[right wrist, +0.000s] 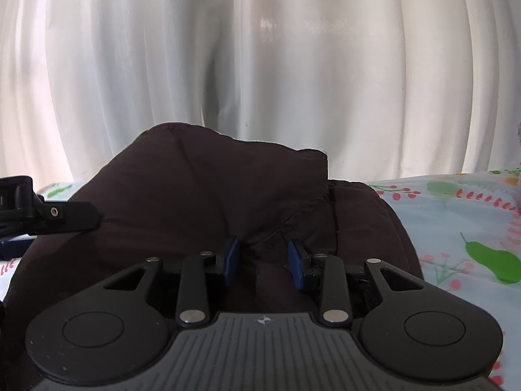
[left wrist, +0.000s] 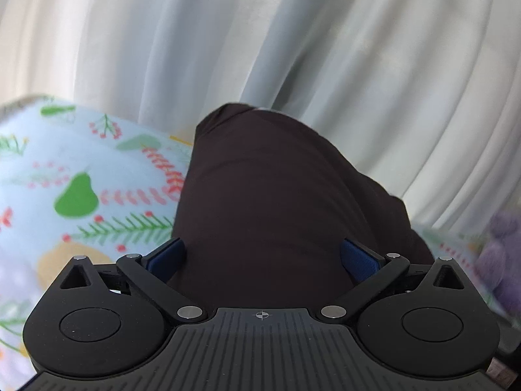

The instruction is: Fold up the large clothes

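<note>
We have the dark brown fabric garment [right wrist: 211, 195] heaped on the fruit-print sheet [right wrist: 456, 221] before the far white curtain [right wrist: 260, 65]. Our left gripper [left wrist: 262, 257] spreads released around it; our right gripper [right wrist: 263, 257] gapes partly at a seam fold, gripping nothing yet.

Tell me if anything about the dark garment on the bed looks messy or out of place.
The dark garment lies humped in a rumpled heap on the patterned sheet, not flat; a hemmed edge is flipped over crookedly ahead of the right gripper. No damage shows.
</note>
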A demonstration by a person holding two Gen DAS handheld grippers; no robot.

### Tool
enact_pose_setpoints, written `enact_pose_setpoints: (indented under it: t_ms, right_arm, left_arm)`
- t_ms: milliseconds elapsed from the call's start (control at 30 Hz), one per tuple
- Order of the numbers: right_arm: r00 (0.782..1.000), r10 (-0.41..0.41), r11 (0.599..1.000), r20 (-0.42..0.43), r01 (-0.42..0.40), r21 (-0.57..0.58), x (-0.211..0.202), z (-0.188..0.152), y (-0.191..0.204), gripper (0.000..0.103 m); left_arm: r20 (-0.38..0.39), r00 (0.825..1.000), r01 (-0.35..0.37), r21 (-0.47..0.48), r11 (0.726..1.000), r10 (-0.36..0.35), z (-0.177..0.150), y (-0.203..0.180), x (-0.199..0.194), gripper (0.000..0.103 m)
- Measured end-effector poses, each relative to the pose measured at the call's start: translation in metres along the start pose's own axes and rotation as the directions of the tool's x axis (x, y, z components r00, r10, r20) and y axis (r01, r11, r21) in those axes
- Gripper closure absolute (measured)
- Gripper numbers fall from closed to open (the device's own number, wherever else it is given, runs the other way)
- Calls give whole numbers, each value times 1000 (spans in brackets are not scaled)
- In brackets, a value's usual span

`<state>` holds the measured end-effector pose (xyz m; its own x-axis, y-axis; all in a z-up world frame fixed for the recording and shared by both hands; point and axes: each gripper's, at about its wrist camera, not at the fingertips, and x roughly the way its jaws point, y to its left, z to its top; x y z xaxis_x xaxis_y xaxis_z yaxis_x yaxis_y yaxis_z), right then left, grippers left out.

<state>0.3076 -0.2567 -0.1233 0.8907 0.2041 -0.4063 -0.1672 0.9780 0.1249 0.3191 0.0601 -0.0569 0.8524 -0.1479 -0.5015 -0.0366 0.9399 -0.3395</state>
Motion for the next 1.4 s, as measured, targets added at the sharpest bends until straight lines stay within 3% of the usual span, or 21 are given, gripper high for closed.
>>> enact_pose_setpoints:
  t_ms: [100, 200, 267, 333, 367, 433, 533, 633, 700, 767, 933, 1000, 1233, 1400]
  right_arm:
    - [1000, 7, 1000, 5, -7, -12, 1, -5, 3, 71]
    - [998, 52, 998, -23, -51, 44, -6, 3, -10, 68]
    - [995, 83, 994, -57, -78, 80, -25, 8, -19, 55]
    - [988, 112, 990, -109, -101, 101, -53, 7, -29, 30]
    - [983, 128, 986, -132, -112, 126, -68, 5, -33, 28]
    - [969, 141, 979, -203, -105, 177, -98, -6, -39, 14]
    - [930, 82, 986, -359, -23, 165, -137, -32, -32, 6]
    - [865, 26, 987, -501, 56, 148, -157, -58, -20, 4]
    - [825, -9, 989, -565, 90, 116, -164, -67, -9, 4]
    - [811, -42, 991, -583, 108, 78, -164, -60, 1, 4]
    - [828, -96, 990, -552, 136, 32, -174, -33, 25, 4]
    - [847, -93, 992, -524, 124, 24, -178, -21, 34, 4]
    - [858, -121, 991, -499, 136, -6, -201, 8, 58, 4]
    - [853, -169, 985, -494, 170, -43, -208, 12, 65, 4]
  left_arm:
    - [54, 998, 26, -29, 999, -25, -12, 16, -1, 0]
    - [40, 999, 23, -32, 999, -22, -8, 17, -4, 0]
    - [8, 1000, 14, -38, 999, -14, -2, 18, -16, 0]
    - [-41, 999, 4, -83, 997, -8, -1, 20, -37, 0]
    - [-72, 997, 11, -105, 994, -19, -4, 23, -48, 0]
    - [-143, 990, -5, -104, 995, -10, -12, 22, -73, 0]
    - [-223, 972, -74, -12, 997, 70, -31, 17, -102, 0]
    - [-315, 937, -120, 107, 987, 148, -48, 12, -115, 0]
    - [-357, 910, -153, 186, 971, 211, -56, 12, -121, 0]
    - [-347, 906, -174, 221, 959, 245, -59, 15, -129, 0]
    - [-306, 904, -214, 279, 936, 297, -48, 13, -150, 0]
    - [-281, 908, -225, 297, 928, 310, -43, 10, -160, 0]
    - [-337, 930, -80, 213, 974, 150, -25, 8, -194, 0]
    - [-300, 936, -109, 248, 963, 183, -24, 3, -208, 0]
